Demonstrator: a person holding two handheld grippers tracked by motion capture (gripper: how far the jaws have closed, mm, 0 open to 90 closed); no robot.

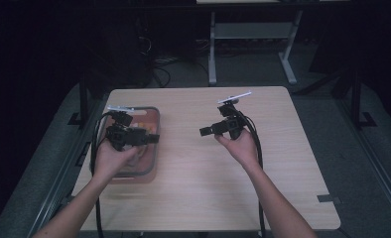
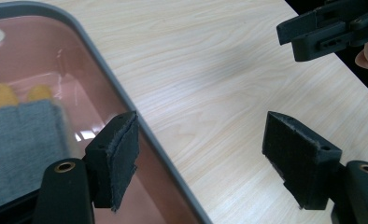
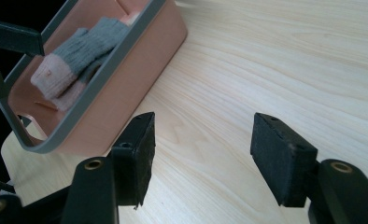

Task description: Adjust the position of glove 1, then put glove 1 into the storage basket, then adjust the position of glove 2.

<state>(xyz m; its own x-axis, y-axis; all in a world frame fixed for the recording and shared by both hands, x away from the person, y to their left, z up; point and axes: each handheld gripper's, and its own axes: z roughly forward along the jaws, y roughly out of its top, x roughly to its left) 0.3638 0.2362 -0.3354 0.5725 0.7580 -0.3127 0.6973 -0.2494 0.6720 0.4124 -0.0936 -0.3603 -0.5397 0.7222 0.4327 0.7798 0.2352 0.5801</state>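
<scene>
A pink bin with a grey rim (image 1: 156,148) stands at the table's left side. In the right gripper view the bin (image 3: 126,93) holds a grey and pink knitted sock (image 3: 74,56). Grey cloth (image 2: 23,140) and two yellow tips (image 2: 2,94) lie inside it in the left gripper view. My left gripper (image 1: 154,139) hovers over the bin's right rim (image 2: 102,70), open (image 2: 201,140), with nothing between its pads. My right gripper (image 1: 206,131) is over the middle of the table, pointing left toward the bin, open (image 3: 205,149) and empty. It appears at the upper right of the left gripper view (image 2: 289,42).
The light wooden table (image 1: 208,188) has bare surface between the bin and the right hand and along its front. Black cables trail from both grippers toward the near edge. A white desk frame (image 1: 212,54) stands on the floor behind the table.
</scene>
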